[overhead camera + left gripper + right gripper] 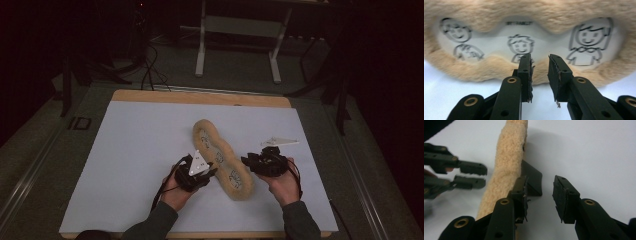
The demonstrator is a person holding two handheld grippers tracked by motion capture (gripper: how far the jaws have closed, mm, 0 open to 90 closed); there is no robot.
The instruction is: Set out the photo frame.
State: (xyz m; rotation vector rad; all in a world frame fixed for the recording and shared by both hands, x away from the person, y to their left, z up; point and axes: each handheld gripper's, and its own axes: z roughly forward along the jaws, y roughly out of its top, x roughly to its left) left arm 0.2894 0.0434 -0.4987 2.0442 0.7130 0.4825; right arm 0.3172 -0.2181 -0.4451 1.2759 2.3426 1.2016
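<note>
Here we are, both hands low at the near side of the white table top [135, 150], and between them lies the long tan plush picture frame [223, 159], a lumpy fleece strip with three cartoon-face windows, running slantwise away from the person.

The left gripper [211, 174] sits just beside the frame's near stretch, jaws aimed straight at its long edge. In the left gripper view those two black jaws stand apart with a clear gap, nothing pinched; the fuzzy rim of the frame [529, 72] is right at their tips, and whether they brush it I cannot tell. Past them, the middle drawing of a spiky-haired child [520, 46] lies dead ahead, with a face to either side.

Over to the right gripper [247, 161]: it is hard up against the frame's other edge. In the right gripper view [540, 191] its jaws stand open too, bare table between them, and the frame's fleecy edge [507, 162] runs up past the left-hand jaw. A dark stand flap [532, 180] pokes out from under the plush just ahead of that jaw. The other gripper [482, 177] waits beyond the frame, also parted.

A flat white triangular piece [280, 142] lies on the table just beyond the right gripper.
</note>
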